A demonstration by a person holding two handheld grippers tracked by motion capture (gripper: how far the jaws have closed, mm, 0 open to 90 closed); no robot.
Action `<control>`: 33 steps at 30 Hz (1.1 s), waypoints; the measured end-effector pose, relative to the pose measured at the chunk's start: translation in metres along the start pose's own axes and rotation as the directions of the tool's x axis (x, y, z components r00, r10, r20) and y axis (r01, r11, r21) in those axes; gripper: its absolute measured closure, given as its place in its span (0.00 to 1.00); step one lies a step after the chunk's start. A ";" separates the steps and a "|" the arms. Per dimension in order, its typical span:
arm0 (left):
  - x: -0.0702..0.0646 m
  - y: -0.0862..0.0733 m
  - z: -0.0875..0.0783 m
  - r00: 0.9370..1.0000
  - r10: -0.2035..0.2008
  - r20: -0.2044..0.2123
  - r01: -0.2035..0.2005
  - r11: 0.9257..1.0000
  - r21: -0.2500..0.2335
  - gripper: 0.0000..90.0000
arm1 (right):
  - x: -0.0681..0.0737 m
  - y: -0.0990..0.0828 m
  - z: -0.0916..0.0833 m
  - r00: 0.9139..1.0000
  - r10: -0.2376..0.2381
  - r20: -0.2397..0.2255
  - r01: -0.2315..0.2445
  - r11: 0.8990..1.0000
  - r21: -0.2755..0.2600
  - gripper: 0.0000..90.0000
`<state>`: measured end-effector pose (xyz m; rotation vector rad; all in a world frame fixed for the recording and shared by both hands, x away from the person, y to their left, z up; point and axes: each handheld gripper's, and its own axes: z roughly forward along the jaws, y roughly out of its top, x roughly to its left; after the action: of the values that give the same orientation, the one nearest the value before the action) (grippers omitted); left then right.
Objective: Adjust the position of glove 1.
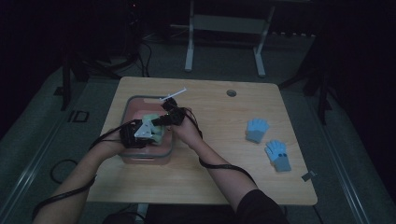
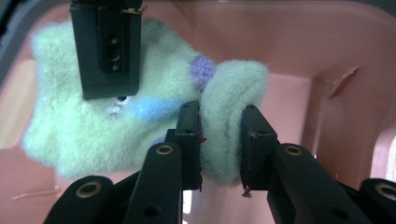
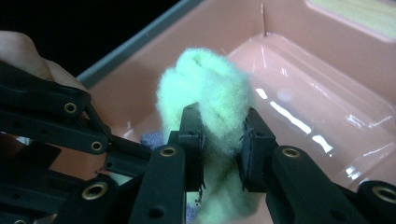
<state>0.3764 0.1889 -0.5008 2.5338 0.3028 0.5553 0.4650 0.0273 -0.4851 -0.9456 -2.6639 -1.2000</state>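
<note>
Black tongs (image 2: 220, 144), fluffy green sock (image 2: 93, 126)

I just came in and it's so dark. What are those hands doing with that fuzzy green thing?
A person holds a gripper in each hand over a pink bin on the wooden table. Both the left gripper and the right gripper have their fingers pinched on one fluffy pale green sock, holding it inside the bin. Two blue gloves lie off to the side on the table, untouched.
</note>
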 end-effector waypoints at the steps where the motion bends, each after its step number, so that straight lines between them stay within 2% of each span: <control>1: 0.001 0.001 0.002 1.000 -0.009 0.008 0.009 1.000 0.007 0.81 | -0.001 0.000 0.001 1.000 0.000 0.003 0.000 1.000 0.008 0.81; 6: 0.010 0.004 0.011 0.999 0.003 0.038 -0.006 0.997 0.078 0.80 | -0.005 -0.001 0.003 1.000 0.016 0.027 -0.017 0.999 0.034 0.74; 9: 0.016 0.004 0.018 0.998 -0.009 0.069 0.001 0.992 0.124 0.78 | -0.006 -0.002 0.000 0.999 0.016 0.028 -0.017 1.000 0.026 0.70; 13: 0.019 0.007 0.021 0.996 -0.040 0.075 0.028 0.987 0.156 0.68 | -0.006 -0.005 -0.009 1.000 0.011 0.014 -0.011 1.000 0.005 0.69; 17: 0.019 0.008 0.018 0.993 -0.080 0.084 0.067 0.987 0.143 0.52 | -0.004 -0.009 -0.020 1.000 0.005 -0.004 -0.005 1.000 -0.020 0.68; 19: 0.018 0.008 0.013 0.993 -0.097 0.064 0.088 0.988 0.129 0.43 | -0.004 -0.012 -0.027 1.000 0.001 -0.010 -0.002 0.999 -0.032 0.67; 21: 0.019 0.008 0.007 0.989 -0.139 0.058 0.133 0.986 0.102 0.37 | -0.003 -0.015 -0.035 1.000 -0.012 -0.007 0.012 0.999 -0.043 0.67; 23: 0.018 0.010 0.001 0.984 -0.168 0.057 0.163 0.984 0.076 0.22 | -0.001 -0.018 -0.043 1.000 -0.022 -0.010 0.021 0.998 -0.054 0.66; 25: 0.016 0.012 -0.002 0.981 -0.192 0.041 0.190 0.980 0.053 0.19 | 0.001 -0.021 -0.053 0.999 -0.038 -0.011 0.038 0.997 -0.070 0.64; 27: 0.014 0.014 -0.004 0.977 -0.207 0.044 0.206 0.978 0.037 0.16 | 0.003 -0.023 -0.061 0.998 -0.057 -0.012 0.056 0.995 -0.081 0.61; 30: 0.012 0.019 -0.003 0.970 -0.242 0.037 0.241 0.970 0.029 0.09 | 0.005 -0.027 -0.072 0.997 -0.083 -0.005 0.082 0.993 -0.087 0.54; 33: 0.007 0.025 -0.003 0.968 -0.251 0.030 0.250 0.968 0.020 0.08 | 0.005 -0.034 -0.081 0.995 -0.100 0.007 0.101 0.991 -0.088 0.49</control>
<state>0.3840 0.1717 -0.4825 2.4672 0.6077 0.4143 0.4277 -0.0437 -0.4499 -0.8330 -2.7102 -1.3482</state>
